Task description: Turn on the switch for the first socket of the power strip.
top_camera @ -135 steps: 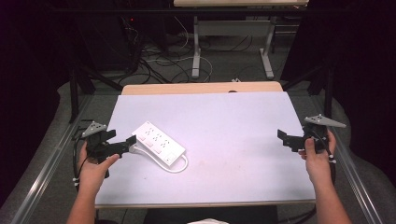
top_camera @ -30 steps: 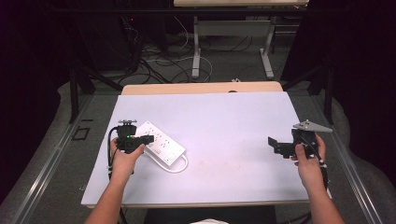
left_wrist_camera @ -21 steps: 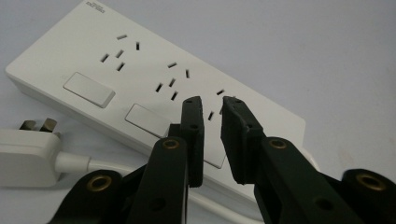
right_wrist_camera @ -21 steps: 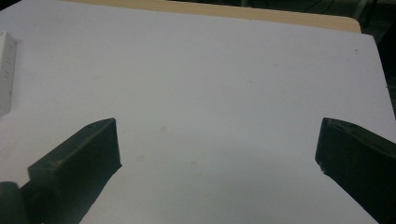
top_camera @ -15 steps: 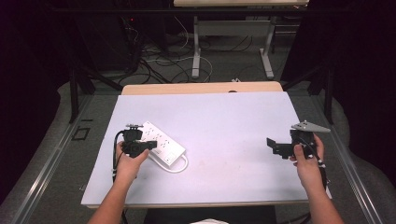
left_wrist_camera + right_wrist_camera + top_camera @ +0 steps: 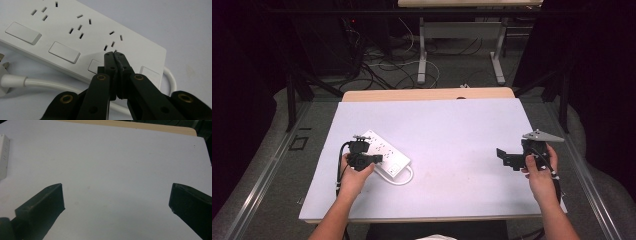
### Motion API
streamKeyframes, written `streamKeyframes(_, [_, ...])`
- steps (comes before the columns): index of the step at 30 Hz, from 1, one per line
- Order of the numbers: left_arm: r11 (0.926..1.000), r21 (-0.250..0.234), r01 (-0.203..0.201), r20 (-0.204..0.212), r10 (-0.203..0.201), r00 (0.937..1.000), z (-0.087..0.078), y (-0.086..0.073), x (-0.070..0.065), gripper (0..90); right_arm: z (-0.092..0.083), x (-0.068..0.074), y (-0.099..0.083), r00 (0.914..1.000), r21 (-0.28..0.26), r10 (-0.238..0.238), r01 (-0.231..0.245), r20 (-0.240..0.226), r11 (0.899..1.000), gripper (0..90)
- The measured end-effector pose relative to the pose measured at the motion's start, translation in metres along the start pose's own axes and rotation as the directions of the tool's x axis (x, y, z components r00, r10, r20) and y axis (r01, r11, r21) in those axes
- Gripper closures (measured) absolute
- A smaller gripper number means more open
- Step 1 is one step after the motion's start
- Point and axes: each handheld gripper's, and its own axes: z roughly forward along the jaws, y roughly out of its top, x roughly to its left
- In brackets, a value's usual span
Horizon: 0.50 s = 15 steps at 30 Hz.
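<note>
Strip: a white power strip [image 6: 383, 151] lies flat and askew on the left part of the table [image 6: 452, 135], one end toward the left edge, the other toward the middle. It sits well inside the front and left edges.
Cord: a white cord [image 6: 47, 83] loops out of the strip's near end and runs along its front side, touching the table; its plug [image 6: 3, 65] lies beside the strip.
Sockets and switches: in the left gripper view, socket slots run along the far side of the strip's top and flat rocker switches [image 6: 63, 52] along the near side.
Left gripper: the left gripper [image 6: 364, 159] is over the near side of the strip, tips down on the switch row. Its jaws have just been closing and now stand pressed together with nothing between them; the joined tips rest at the third switch [image 6: 94, 66], just below a socket.
Right gripper: the right gripper [image 6: 116, 202] is held above bare table near the right edge, well apart from the strip. Its jaws are spread wide, nothing between them.
Open room: the whole middle and far part of the table is bare from the strip to the right gripper.
Edges: a wooden strip [image 6: 427, 94] shows along the far edge; dark floor lies beyond.
</note>
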Motion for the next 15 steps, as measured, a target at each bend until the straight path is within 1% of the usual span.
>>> streamKeyframes(1, [1.0,-0.002,0.002,-0.002,-0.002,1.0,0.0005,-0.0003,-0.0004,89.8,-0.0001,-0.0002,0.0,1.0,0.0,-0.002,0.002,0.0,1.0,0.0])
streamKeyframes(2, [1.0,0.009,-0.003,0.004,0.003,1.0,0.0004,0.0,-0.0003,89.9,-0.0002,0.0,0.0,1.0,0.0,0.001,-0.001,0.001,1.0,0.0])
streamKeyframes(3, [1.0,-0.001,0.0,0.001,0.0,1.0,0.0017,-0.0005,-0.0009,89.9,0.0002,0.0002,-0.0002,1.0,-0.001,0.005,-0.005,-0.005,1.0,0.0])
streamKeyframes(5, [0.9997,0.022,-0.008,0.005,0.008,1.0,0.0014,0.0001,-0.0005,89.9,0.0008,0.0001,-0.0004,1.0,-0.001,0.0,0.0,-0.006,1.0,0.0])
streamKeyframes(6, [0.9996,0.025,-0.009,0.011,0.009,0.9999,0.0018,0.0,0.0001,90.0,0.0016,0.0002,-0.0007,1.0,-0.004,-0.002,0.002,-0.004,1.0,0.0])
streamKeyframes(7, [0.9999,0.015,-0.006,0.001,0.006,1.0,0.0031,-0.0005,-0.0005,90.0,0.0017,0.0003,-0.0008,1.0,-0.001,-0.002,0.002,-0.003,1.0,0.0])
streamKeyframes(8, [0.9998,0.018,-0.006,0.002,0.006,1.0,0.0038,-0.0006,-0.0005,90.0,0.0016,0.0007,-0.0009,1.0,0.003,0.001,-0.001,-0.003,1.0,0.0])
streamKeyframes(9, [0.9991,0.04,-0.014,0.011,0.013,0.9998,0.0034,-0.0001,0.0006,90.0,0.0019,0.0003,-0.0011,1.0,0.003,-0.005,0.005,-0.002,1.0,0.0])
streamKeyframes(10, [0.9996,0.026,-0.008,0.003,0.008,1.0,0.0049,-0.0008,-0.0002,90.0,0.0019,0.0005,-0.0011,1.0,0.005,-0.003,0.003,-0.002,1.0,0.0])
streamKeyframes(15, [0.9996,0.028,-0.005,0.005,0.005,1.0,0.0047,-0.001,0.0002,90.0,0.0021,0.0008,-0.0012,1.0,0.008,0.004,-0.004,-0.006,1.0,0.0])
